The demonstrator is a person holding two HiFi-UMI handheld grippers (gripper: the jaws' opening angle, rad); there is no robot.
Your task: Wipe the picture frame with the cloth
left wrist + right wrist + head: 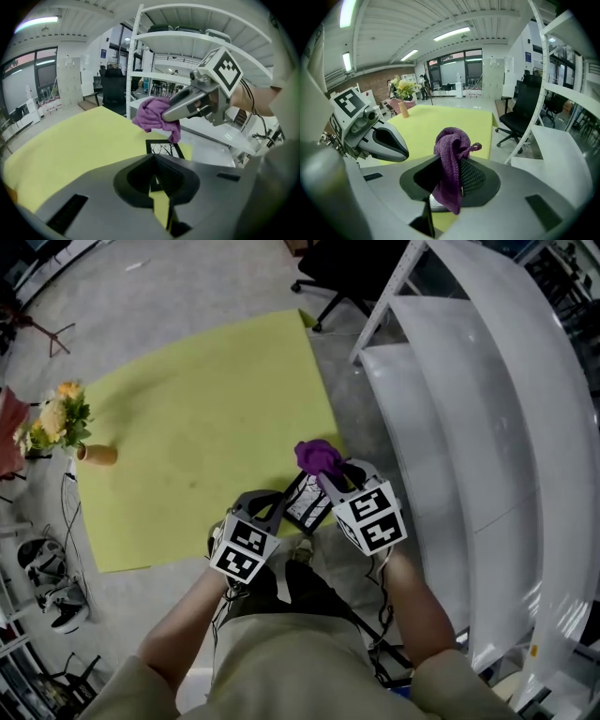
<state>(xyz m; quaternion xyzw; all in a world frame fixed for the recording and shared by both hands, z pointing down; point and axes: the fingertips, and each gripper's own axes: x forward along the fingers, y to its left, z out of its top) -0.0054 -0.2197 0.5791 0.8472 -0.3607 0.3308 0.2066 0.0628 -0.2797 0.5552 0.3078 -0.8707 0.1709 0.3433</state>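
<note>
Picture frame [307,504] pinched in left gripper [157,176] jaws, purple cloth [451,154] clamped in right gripper [450,180] jaws

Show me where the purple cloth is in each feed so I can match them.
Head view: cloth at centre, in the right gripper, above the picture frame.
Left gripper view: cloth upper centre, over the frame.
Right gripper view: cloth centre, between its own jaws.
Shared landmark: the yellow mat.

Left hand-held gripper [280,506] clamps frame [307,505]; right hand-held gripper [329,474] clamps cloth [317,456]; tips close.
</note>
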